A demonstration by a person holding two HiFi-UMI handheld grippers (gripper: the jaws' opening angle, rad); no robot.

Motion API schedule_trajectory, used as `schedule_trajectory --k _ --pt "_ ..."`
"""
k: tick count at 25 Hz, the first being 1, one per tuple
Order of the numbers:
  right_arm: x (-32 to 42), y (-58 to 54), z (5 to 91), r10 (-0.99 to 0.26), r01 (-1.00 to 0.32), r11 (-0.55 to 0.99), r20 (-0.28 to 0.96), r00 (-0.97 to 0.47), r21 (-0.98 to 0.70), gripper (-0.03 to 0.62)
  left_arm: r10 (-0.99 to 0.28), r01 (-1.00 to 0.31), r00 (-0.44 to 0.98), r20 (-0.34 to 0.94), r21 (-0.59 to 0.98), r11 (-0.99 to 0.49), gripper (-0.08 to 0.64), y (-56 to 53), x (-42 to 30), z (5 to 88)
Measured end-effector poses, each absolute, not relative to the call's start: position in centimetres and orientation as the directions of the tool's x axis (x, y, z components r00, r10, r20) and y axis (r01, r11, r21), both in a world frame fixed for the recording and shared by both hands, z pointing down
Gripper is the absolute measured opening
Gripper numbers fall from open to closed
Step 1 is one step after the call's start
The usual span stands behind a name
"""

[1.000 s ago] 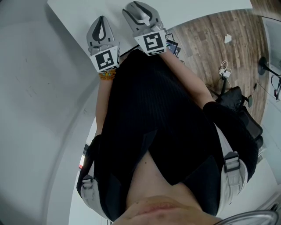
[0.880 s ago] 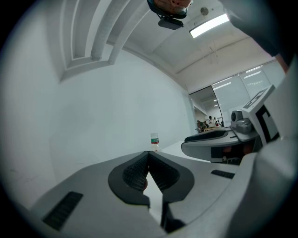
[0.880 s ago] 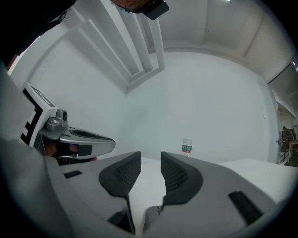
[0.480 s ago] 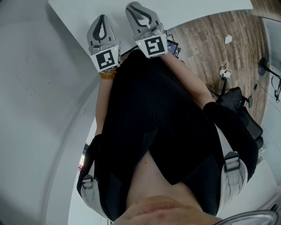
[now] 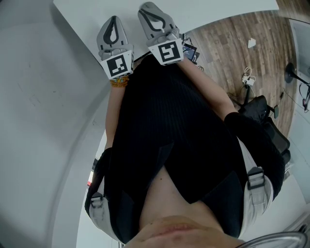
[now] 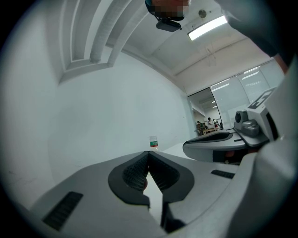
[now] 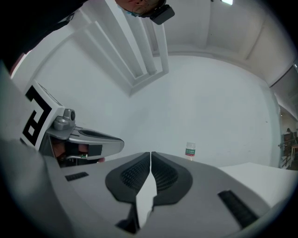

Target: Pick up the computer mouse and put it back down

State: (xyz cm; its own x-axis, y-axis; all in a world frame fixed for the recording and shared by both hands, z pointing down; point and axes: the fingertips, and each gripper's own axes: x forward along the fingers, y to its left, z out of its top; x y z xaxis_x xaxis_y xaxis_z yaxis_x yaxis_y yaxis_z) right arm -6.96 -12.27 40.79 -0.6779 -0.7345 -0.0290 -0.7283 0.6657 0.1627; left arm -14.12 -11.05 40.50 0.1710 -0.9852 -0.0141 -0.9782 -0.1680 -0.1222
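No computer mouse shows in any view. In the head view both grippers are held level over the white table [image 5: 208,12] at the top, beyond the person's black top. My left gripper [image 5: 112,20] is shut, its ribbed pads [image 6: 137,172] meeting at the tip with nothing between them. My right gripper [image 5: 148,7] sits just right of it. Its jaws are closing, and in the right gripper view the pads [image 7: 164,174] touch at the tip, holding nothing.
A small white bottle [image 7: 190,151] with a green label stands far off on the table by the white wall, also in the left gripper view as the bottle [image 6: 153,142]. Wooden floor [image 5: 252,63] with a cable and a black bag [image 5: 264,121] lies to the right.
The right gripper's jaws have come together from a wider stance, and it shifted slightly. The left gripper has stayed put.
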Motion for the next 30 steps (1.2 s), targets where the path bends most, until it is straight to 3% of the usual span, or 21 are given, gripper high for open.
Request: schedule_trajectory --k 30 --pt "-7.9 -12.7 41.6 -0.718 -0.698 0.683 0.024 -0.695 0.214 0.026 -0.987 -0.979 0.162 0.008 -0.123 -0.162 0.003 -11.6 -14.8 41.5"
